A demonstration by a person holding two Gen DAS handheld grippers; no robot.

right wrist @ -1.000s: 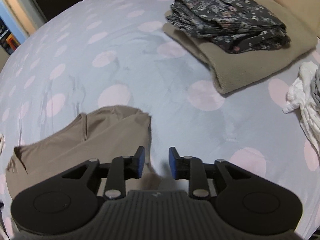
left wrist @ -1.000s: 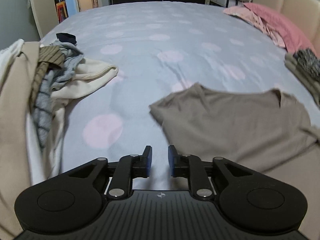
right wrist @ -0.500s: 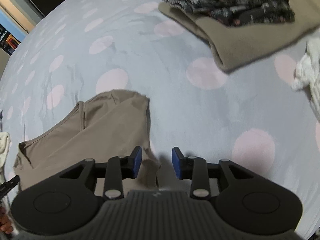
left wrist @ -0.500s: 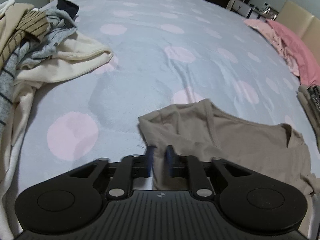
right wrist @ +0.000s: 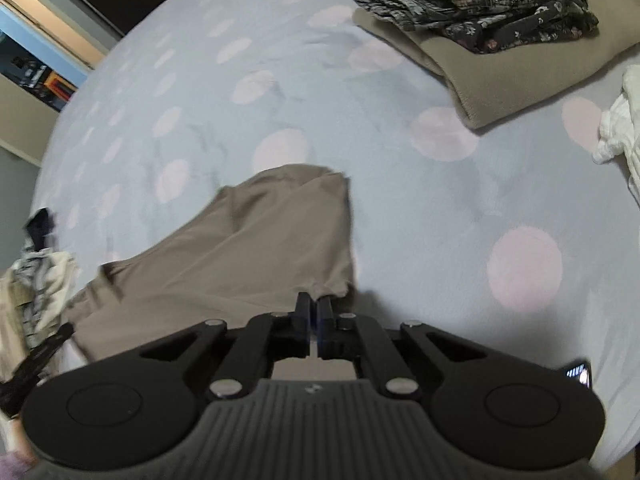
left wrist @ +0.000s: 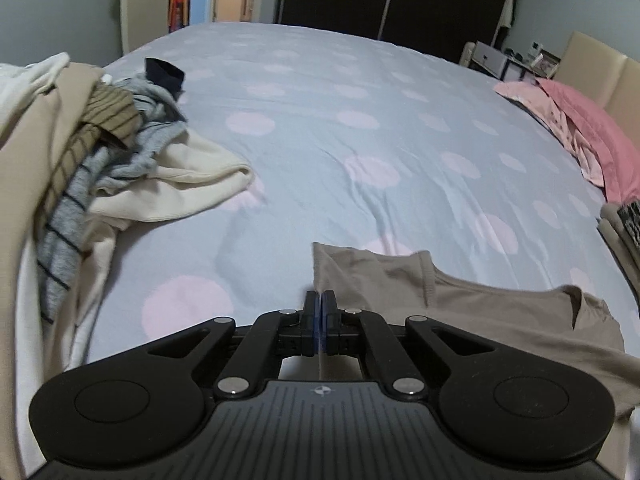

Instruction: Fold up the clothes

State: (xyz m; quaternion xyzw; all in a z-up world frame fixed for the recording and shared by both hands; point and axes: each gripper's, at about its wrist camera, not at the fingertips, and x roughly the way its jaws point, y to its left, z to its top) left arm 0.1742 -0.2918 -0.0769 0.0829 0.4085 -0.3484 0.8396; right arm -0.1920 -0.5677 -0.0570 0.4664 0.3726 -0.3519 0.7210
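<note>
**Both grippers pinch the taupe top at its near edge**

The left gripper [left wrist: 320,312] has its blue-padded jaws pressed together on the near left edge of the taupe top [left wrist: 472,320], a thin strip of cloth running down between the pads. The right gripper [right wrist: 314,316] is likewise closed, its jaws meeting at the garment's near right corner [right wrist: 256,248]; the frame is slightly blurred there, so the cloth appears to be caught between the pads rather than plainly so.

The top is a smooth, thin knit, sleeveless in shape with a scooped neckline and narrow stitched hems. It lies on the bed sheet [left wrist: 360,128], its far end resting flat and its near part drawn up toward the grippers in soft, shallow folds.

The sheet is pale blue cotton printed with large pale pink dots, lightly creased. To the left is a loose heap of unfolded clothes [left wrist: 100,152]: cream fleece, grey striped knit, brown ribbed cloth. At the far right, a folded dark floral garment [right wrist: 476,0] sits on a folded khaki garment [right wrist: 520,68] of thicker weave, with a crumpled white ribbed cloth [right wrist: 620,132] beside it. A pink pillow [left wrist: 592,128] lies by the padded cream headboard [left wrist: 600,68].
</note>
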